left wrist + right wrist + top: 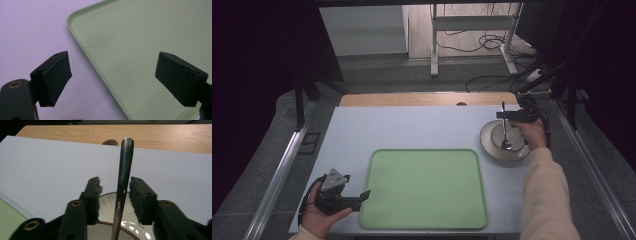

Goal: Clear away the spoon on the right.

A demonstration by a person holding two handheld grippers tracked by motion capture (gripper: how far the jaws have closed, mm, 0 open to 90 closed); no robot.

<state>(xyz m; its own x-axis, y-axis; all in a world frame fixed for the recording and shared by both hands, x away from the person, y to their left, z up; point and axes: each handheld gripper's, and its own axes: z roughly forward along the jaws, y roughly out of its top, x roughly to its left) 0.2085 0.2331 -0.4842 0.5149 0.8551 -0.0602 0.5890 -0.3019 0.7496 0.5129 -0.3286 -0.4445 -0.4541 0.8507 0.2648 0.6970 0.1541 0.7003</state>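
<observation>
The left gripper (362, 196) lies nearest, held in the person's left hand (319, 215) at the near left corner of the table (412, 125). Its jaws stand wide apart with nothing between them, released; in the left gripper view one black pad (53, 77) hangs over the pale table surface and the other over the green tray (140, 45). Seen from above, its tips sit just beside the left rim of the green tray (424, 220), which lies flat at the near middle of the table.

Farther back and to the right, the right hand (532, 132) holds the right gripper (504, 116) over a white bowl (492, 145) that rests on the table just off the tray's far right corner. A metal spoon (504, 135) stands in the bowl, its scoop end down inside and its handle rising up and toward the far edge. In the right gripper view the spoon handle (123, 180) runs up between the two jaws of the right gripper (115, 192); a narrow gap shows on each side of it, so the pads bracket the handle without yet pinching it, partly closed but gripping nothing. The ribbed inner wall of the bowl (107, 206) shows below.

Beyond the pale surface runs a wooden strip (162, 137) of tabletop.
</observation>
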